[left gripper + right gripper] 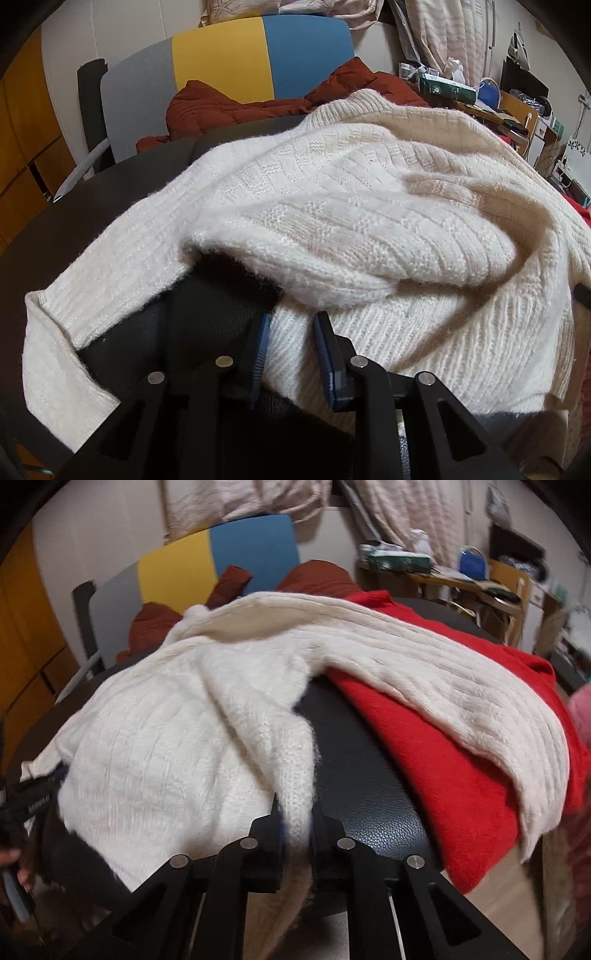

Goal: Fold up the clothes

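Sweater count: one cream knit sweater (332,206) spread over black padded table (369,775), one red sweater (443,746) beneath its far sleeve. Two grippers: left gripper (291,354) parted, hem lying between the jaws, not pinched; right gripper (295,823) clamped tight on cream fold

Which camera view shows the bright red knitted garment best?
The right wrist view. There the bright red knitted garment lies broad on the black leather surface, partly under a sleeve of the cream knitted sweater. The left wrist view shows only a thin red strip at the right edge, behind the sweater.
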